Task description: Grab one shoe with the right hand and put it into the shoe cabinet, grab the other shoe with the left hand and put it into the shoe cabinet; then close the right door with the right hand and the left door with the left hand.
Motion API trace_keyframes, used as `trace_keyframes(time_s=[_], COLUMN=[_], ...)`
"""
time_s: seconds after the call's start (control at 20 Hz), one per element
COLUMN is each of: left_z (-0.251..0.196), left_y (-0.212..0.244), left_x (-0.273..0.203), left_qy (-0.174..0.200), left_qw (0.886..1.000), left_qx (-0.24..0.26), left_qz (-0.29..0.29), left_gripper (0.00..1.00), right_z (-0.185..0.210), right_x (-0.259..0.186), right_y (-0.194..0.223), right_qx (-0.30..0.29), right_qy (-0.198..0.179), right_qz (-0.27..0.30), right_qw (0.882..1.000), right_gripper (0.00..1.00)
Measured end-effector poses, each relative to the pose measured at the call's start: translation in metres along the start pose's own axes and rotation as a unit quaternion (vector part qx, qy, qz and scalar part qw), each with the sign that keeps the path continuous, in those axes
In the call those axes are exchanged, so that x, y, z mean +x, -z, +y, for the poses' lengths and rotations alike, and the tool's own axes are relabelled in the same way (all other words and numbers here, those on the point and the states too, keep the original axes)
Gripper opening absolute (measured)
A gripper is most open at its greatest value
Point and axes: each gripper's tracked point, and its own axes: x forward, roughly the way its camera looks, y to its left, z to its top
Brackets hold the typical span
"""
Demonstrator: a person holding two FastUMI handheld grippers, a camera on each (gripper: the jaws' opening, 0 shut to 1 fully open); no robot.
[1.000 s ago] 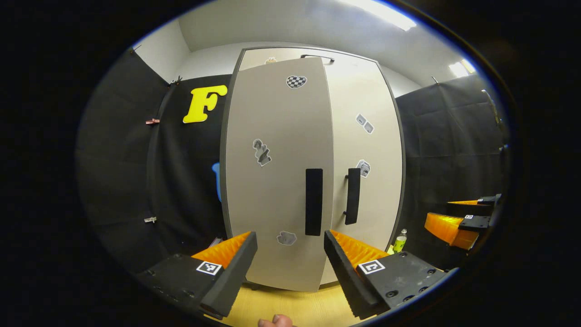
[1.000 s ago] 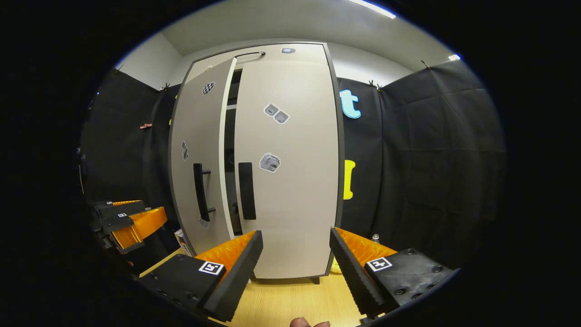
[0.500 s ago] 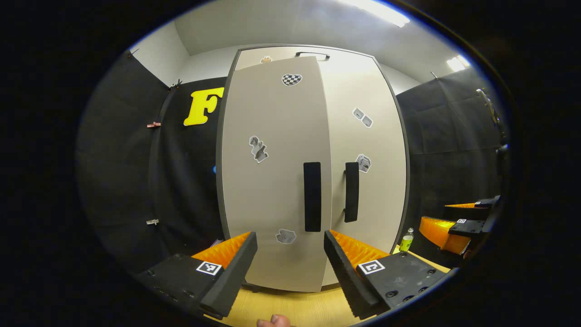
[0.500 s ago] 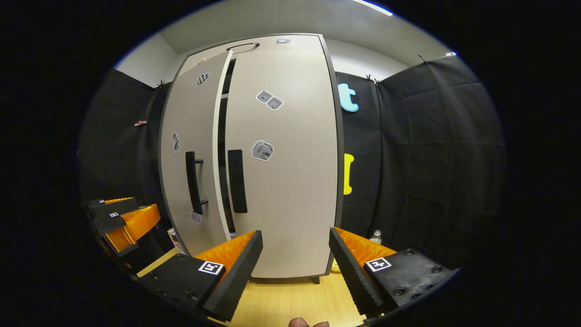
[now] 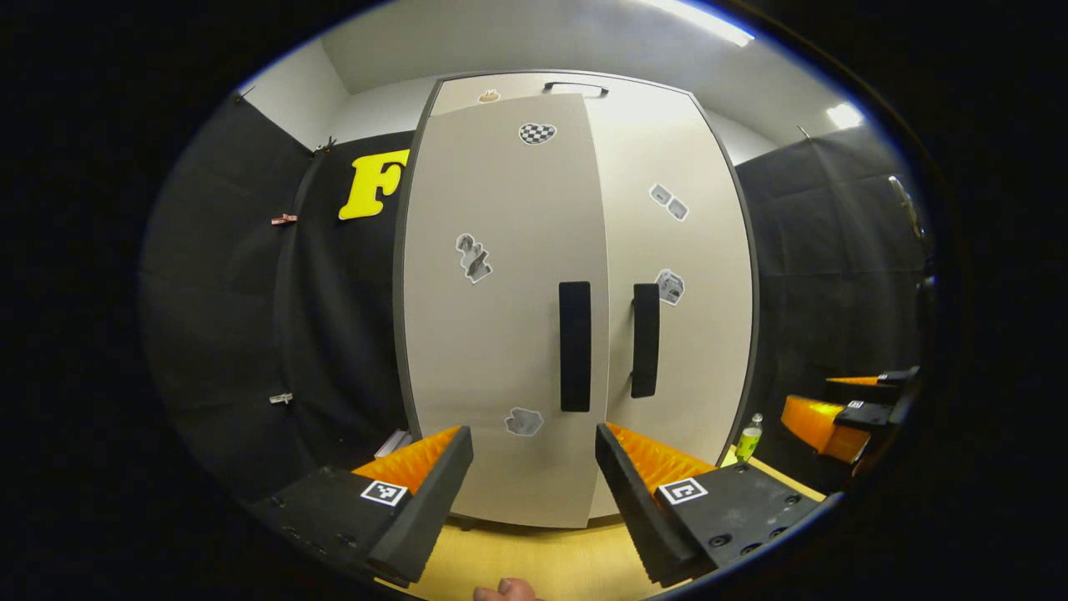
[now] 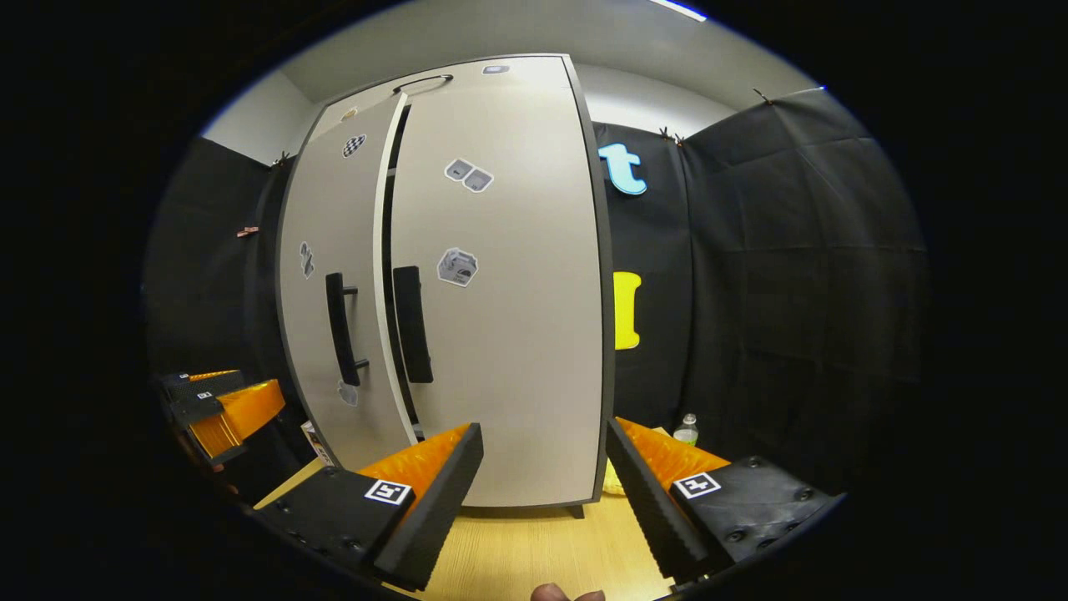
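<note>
The left tool (image 5: 534, 467) is hanging wide open and empty at the bottom centre of the left gripper view, facing the left door (image 5: 501, 317) of the shoe cabinet (image 5: 534, 82), which is filling the middle of the frame. The right tool (image 6: 542, 467) is likewise gaping with nothing between its fingers, low in the right gripper view, before the right door (image 6: 509, 292).

In that view the right door is lying flush, while the left door is standing slightly ajar, a dark slit showing between the two panels from top to bottom. So the step in hand is judged to be shutting the left door. To do it well, the left tool should be pressing flat on the panel close to the left handle (image 5: 575, 346), on the free edge far from the hinge, pushing straight in until the slit is gone, and not catching the right handle (image 5: 645, 340) just beside it.

Both shoes are presumably sitting inside; the slit is too dark and narrow to tell. The cabinet's foot is being cut off by the tools, and a small bottle (image 5: 749, 437) at lower right is too small to make out.
</note>
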Motion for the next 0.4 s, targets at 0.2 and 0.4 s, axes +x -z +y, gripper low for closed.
trace_keyframes(time_s=[0.2, 0.4], left_z=[-0.004, -0.003], left_y=[0.007, 0.007], left_x=[-0.004, -0.011], left_qy=[0.012, 0.013], left_qw=[1.000, 1.000], left_qx=[0.000, 0.009], left_qz=[0.016, 0.012], left_gripper=[0.94, 0.93], right_z=[0.006, 0.017], right_x=[-0.007, -0.018], right_y=[-0.007, -0.006], right_qx=[-0.006, -0.013], right_qy=[-0.005, -0.016], right_qz=[-0.005, -0.002], right_qw=[1.000, 1.000], right_gripper=[0.98, 0.98])
